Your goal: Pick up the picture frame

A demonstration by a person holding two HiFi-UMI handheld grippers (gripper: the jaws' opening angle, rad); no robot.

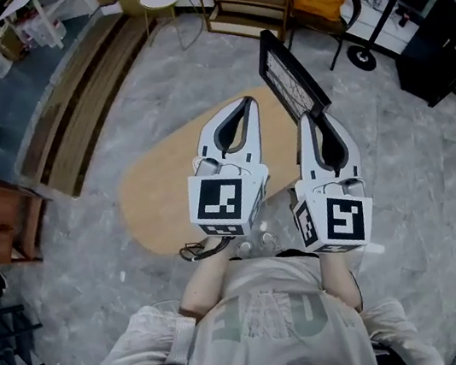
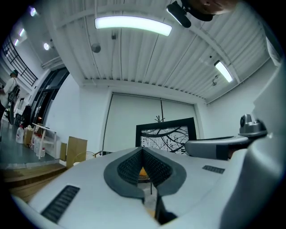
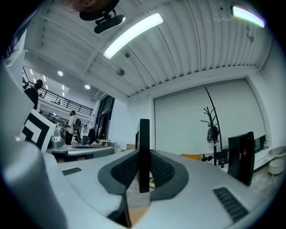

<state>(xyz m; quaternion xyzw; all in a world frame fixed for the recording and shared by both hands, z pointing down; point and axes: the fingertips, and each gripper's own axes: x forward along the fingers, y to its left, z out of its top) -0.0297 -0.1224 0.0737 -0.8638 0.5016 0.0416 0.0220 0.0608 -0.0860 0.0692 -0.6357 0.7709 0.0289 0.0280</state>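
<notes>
A grey marbled floor (image 1: 154, 103) is seen under an oval light-wood counter (image 1: 156, 193). The black rectangular picture frame (image 1: 290, 76) is held in the air above the counter's far end, its edge pinched by the right claw (image 1: 314, 119). The left claw (image 1: 245, 101) is pressed together on nothing, just beside it.

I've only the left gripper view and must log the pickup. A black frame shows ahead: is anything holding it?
Observer: Yes, the right gripper is shut on the edge of the picture frame.
Operator: Is it off the table?
Observer: Seemingly: in the head view it juts out past the far edge of the wooden table, resting on nothing.
Operator: And my gripper?
Observer: The left gripper sits beside the right, clear of the frame.
</notes>
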